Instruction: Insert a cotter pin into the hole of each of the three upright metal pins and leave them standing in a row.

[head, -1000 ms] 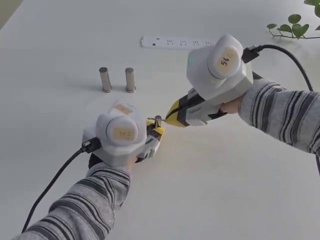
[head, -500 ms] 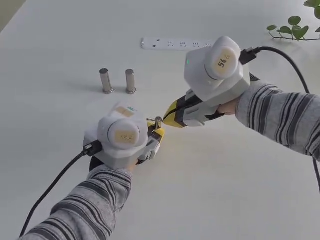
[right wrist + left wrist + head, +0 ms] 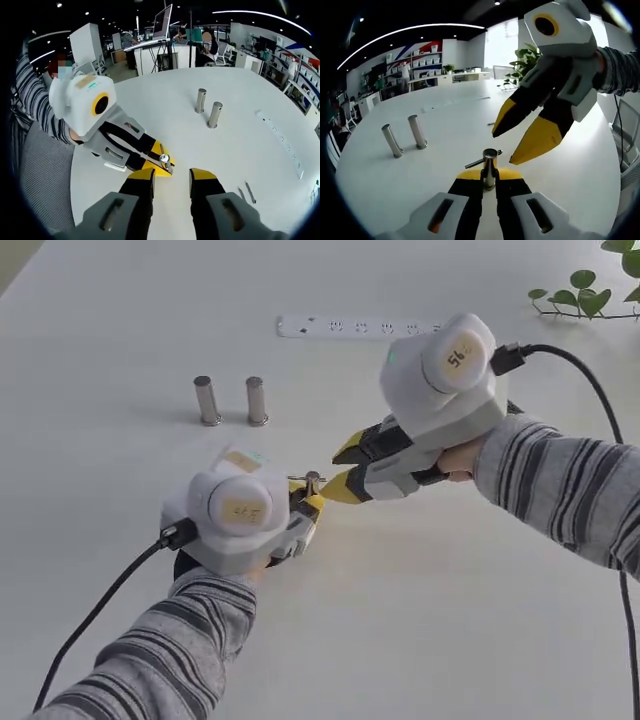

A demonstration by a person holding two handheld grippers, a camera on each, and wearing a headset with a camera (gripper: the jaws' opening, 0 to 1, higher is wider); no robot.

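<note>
Head view: L gripper (image 3: 310, 505) clamped on upright metal pin (image 3: 313, 482), well short of the power strip (image 3: 355, 327). Cotter pin (image 3: 476, 162) sits thru its hole. R gripper (image 3: 334, 478) has jaws spread wide, empty, tips just beside that pin. Two other pins (image 3: 207, 400) stand nearer the strip.

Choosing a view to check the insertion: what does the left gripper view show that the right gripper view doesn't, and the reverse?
Left gripper view: a cotter pin through the top of the held metal pin, and a leafy plant behind. Right gripper view: what look like two loose cotter pins lying on the table. Both: the left gripper shut on that pin, the right gripper with jaws open, and two standing metal pins.
</note>
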